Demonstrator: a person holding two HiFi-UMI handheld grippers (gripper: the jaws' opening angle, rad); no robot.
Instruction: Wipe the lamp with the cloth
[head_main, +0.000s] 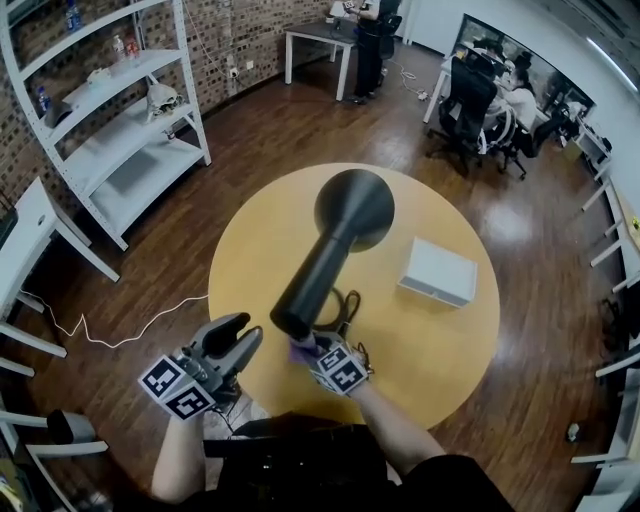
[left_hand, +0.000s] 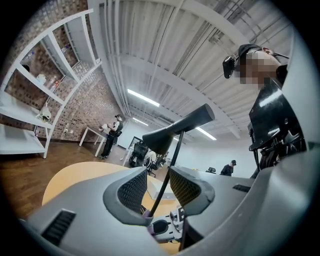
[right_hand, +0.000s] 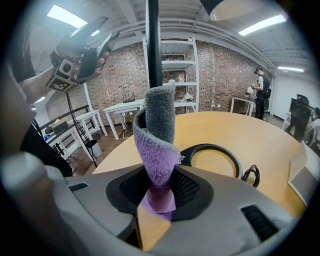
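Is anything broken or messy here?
No, nothing stands out. The lamp stands upright on the table, the white box lies flat beside it, and the cloth is pinched in the right gripper.

An open-plan office workroom: brick wall (head_main: 250, 30), white shelving (head_main: 120, 135), desks (head_main: 318, 34), people (head_main: 520, 98) on office chairs (head_main: 462, 105).

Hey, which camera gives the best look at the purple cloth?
The right gripper view: the cloth stands centre frame, clamped in the right gripper. The head view shows a purple scrap; the left gripper view, a sliver.
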